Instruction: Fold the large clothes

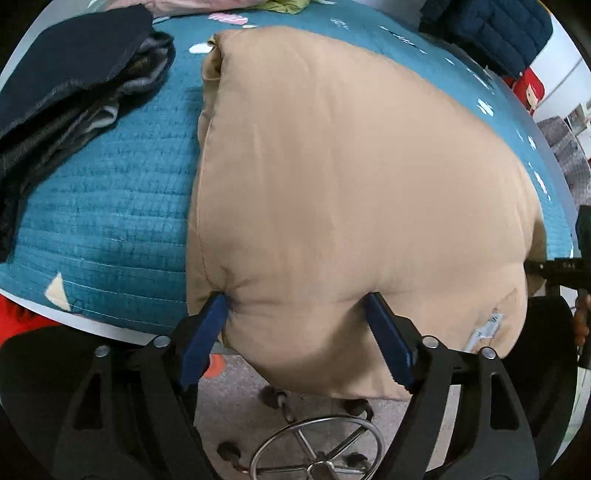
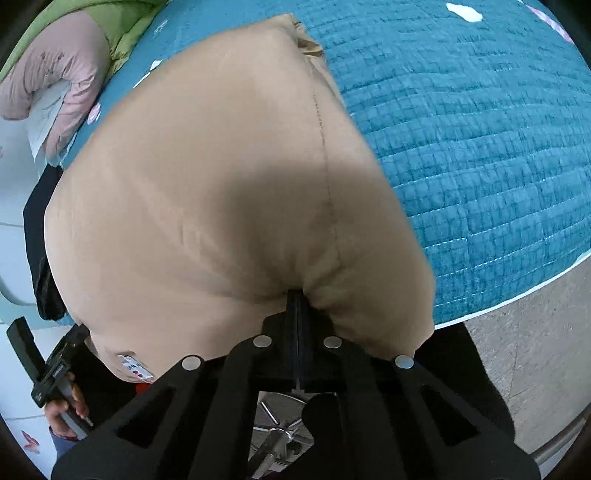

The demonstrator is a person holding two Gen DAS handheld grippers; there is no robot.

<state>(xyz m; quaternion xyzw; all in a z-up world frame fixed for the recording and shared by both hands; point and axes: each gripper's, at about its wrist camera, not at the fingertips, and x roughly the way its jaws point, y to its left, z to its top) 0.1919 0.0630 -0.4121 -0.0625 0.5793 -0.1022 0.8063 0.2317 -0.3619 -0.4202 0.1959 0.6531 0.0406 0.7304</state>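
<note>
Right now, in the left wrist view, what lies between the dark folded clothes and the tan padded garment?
Only bare teal quilted bedcover separates the dark folded clothes from the tan padded garment; the left wrist view shows this stretch.

Dark folded clothes [image 1: 74, 74] block the quilt's [image 1: 110, 206] left.

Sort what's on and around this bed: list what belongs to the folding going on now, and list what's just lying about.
In the job:
tan padded jacket, lying on the teal quilt
left tool, open, fingers pressed against the jacket's near edge
right tool, shut on the jacket's edge

Lying about:
dark folded clothes
navy quilted jacket
pink padded jacket
green garment
</note>
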